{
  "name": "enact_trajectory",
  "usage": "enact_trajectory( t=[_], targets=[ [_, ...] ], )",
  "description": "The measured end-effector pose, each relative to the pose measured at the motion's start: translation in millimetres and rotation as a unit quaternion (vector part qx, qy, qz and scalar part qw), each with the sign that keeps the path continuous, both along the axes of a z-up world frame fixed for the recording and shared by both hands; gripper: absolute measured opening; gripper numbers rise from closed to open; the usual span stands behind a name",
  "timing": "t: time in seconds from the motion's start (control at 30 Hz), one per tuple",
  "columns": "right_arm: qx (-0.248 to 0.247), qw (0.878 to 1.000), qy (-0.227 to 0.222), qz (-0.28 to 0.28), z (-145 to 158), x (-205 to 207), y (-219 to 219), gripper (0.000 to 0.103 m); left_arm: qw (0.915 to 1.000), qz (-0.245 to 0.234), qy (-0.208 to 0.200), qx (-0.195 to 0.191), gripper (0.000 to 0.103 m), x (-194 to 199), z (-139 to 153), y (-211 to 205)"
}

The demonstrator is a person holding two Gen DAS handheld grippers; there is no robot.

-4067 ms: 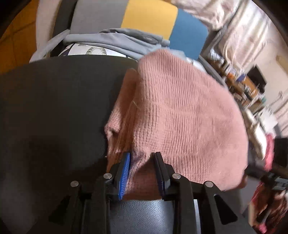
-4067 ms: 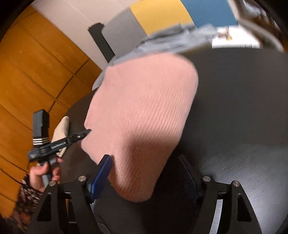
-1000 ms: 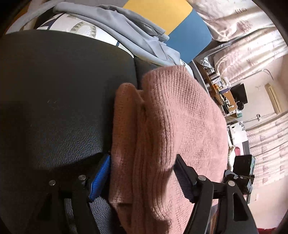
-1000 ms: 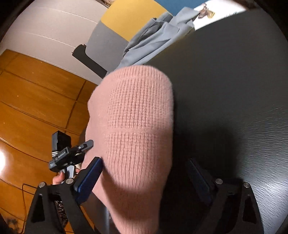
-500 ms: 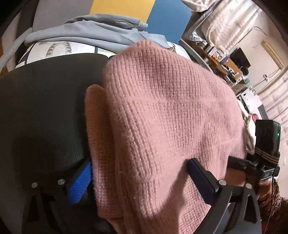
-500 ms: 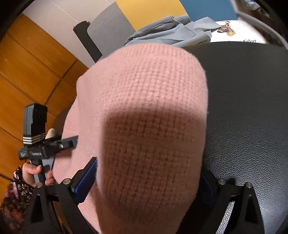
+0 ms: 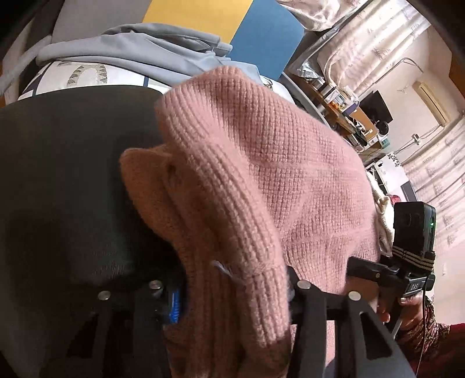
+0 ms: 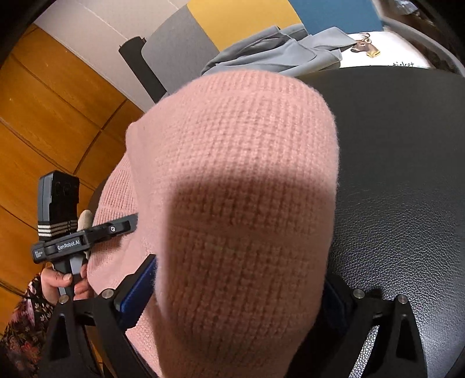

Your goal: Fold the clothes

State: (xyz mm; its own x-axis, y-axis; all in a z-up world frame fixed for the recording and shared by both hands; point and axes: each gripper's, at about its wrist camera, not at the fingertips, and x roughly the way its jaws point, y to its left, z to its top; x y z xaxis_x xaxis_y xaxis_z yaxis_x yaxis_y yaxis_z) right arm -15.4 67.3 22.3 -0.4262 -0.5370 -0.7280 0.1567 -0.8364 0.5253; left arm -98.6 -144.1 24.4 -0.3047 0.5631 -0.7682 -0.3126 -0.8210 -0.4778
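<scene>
A pink knitted sweater (image 7: 261, 174), folded into a thick bundle, rests on a black leather surface (image 7: 64, 162). My left gripper (image 7: 232, 288) has closed in on the bundle's near left edge, and the knit bulges over and hides its fingertips. In the right wrist view the same sweater (image 8: 238, 189) fills the middle. My right gripper (image 8: 238, 293) stands wide around its near right end, with the blue pad (image 8: 139, 288) at the left side. The left gripper also shows in the right wrist view (image 8: 87, 235), and the right gripper in the left wrist view (image 7: 392, 273).
A grey garment (image 7: 130, 55) lies in a heap at the far edge over a white printed cloth (image 7: 87, 78); it also shows in the right wrist view (image 8: 279, 49). A grey, yellow and blue panel (image 7: 197, 14) stands behind. Black leather (image 8: 407, 174) extends to the right.
Both grippers slid in around the bundle's two ends. The left jaws, wide open half a second ago, have narrowed onto the sweater's edge. The right jaws stay wide.
</scene>
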Motion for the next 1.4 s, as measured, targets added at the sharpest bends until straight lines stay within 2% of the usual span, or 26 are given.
enact_trajectory(
  t=[0.07,0.13,0.2,0.3,0.4,0.67,0.8,0.9,0.93,1.03,1.17,1.27,1.4],
  targets=[
    [-0.003,1.000,0.000,-0.004,-0.2,3.1,0.8,0.094,1.0000,0.006,0.004,0.002,0.046,0.3,-1.7,0.1],
    [-0.004,1.000,0.001,-0.005,0.3,6.6,1.0,0.086,0.9998,0.015,0.009,0.007,0.046,0.9,-3.4,-1.4],
    [-0.014,1.000,0.000,-0.009,0.3,10.7,2.6,0.075,0.9996,0.023,0.017,0.000,0.045,5.1,-2.4,1.3],
    [-0.008,1.000,0.009,-0.007,3.5,18.0,0.7,0.067,0.9988,0.031,0.034,-0.016,0.041,14.6,2.4,6.0],
    [0.011,1.000,0.018,-0.004,9.7,26.5,-4.9,0.064,0.9976,0.035,0.053,-0.029,0.039,29.0,7.9,8.4],
    [0.085,0.992,0.085,0.034,48.0,73.7,-36.7,0.059,0.9956,0.056,0.074,-0.014,0.037,77.1,21.1,5.4],
    [0.108,0.985,0.118,0.061,70.9,97.5,-52.8,0.059,0.9938,0.073,0.083,0.009,0.037,106.4,32.4,-8.4],
    [0.112,0.980,0.137,0.088,94.4,107.4,-33.1,0.059,0.9906,0.090,0.101,0.017,0.037,134.7,43.8,-28.1],
    [0.114,0.978,0.145,0.098,97.8,109.9,-43.7,0.059,0.9891,0.098,0.108,0.018,0.037,143.4,48.3,-35.6],
    [0.118,0.969,0.169,0.136,119.5,117.8,-76.3,0.059,0.9828,0.131,0.127,0.027,0.037,172.5,62.4,-67.1],
    [0.101,0.957,0.194,0.191,145.7,125.2,-124.7,0.059,0.9685,0.191,0.156,0.034,0.037,217.3,83.9,-132.4],
    [0.082,0.945,0.210,0.238,162.2,124.5,-169.7,0.059,0.9549,0.237,0.175,0.033,0.037,247.7,99.3,-187.1],
    [0.049,0.927,0.220,0.301,180.6,108.8,-250.9,0.059,0.9318,0.306,0.194,0.021,0.037,276.7,120.8,-266.3]
  ],
)
